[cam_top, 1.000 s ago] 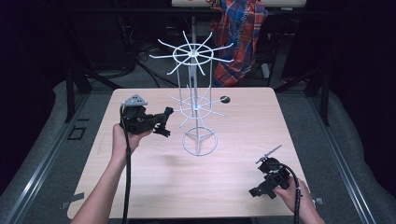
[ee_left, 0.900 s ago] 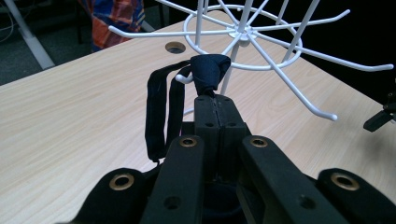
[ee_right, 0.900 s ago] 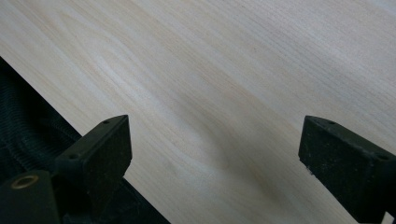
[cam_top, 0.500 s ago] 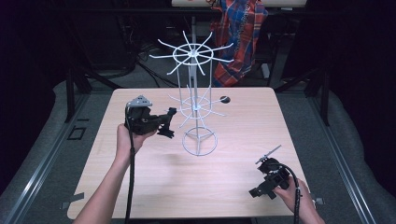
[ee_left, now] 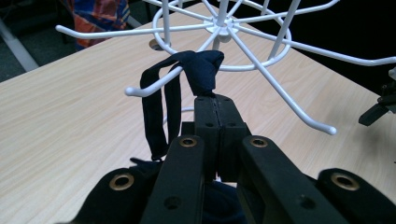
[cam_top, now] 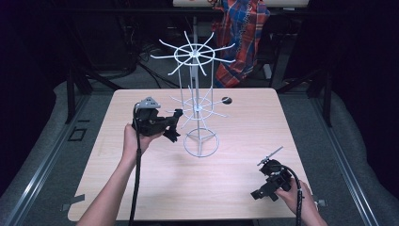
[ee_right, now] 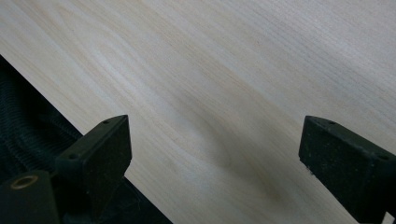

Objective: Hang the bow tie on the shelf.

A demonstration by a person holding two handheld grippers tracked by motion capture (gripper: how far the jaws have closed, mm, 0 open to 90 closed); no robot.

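Left tool (ee_left: pixel 215 100) clamped on dark fabric loop (ee_left: pixel 198 70), draped over white rack prong (ee_left: pixel 154 83). Hanging step judged underway; release called for next. Right tool (ee_right: pixel 215 154) held apart over counter (ee_right: pixel 233 70).

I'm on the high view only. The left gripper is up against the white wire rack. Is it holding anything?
Observer: Yes. In the left gripper view the left gripper is shut on a dark blue fabric loop.
Operator: Is the loop on a prong yet?
Observer: It is draped over one white prong of the wire rack's lower tier, with a strap hanging below it.
Operator: And the right gripper, open or shut?
Observer: Open. The right gripper view shows the right gripper with jaws wide apart over bare table, nothing between them.
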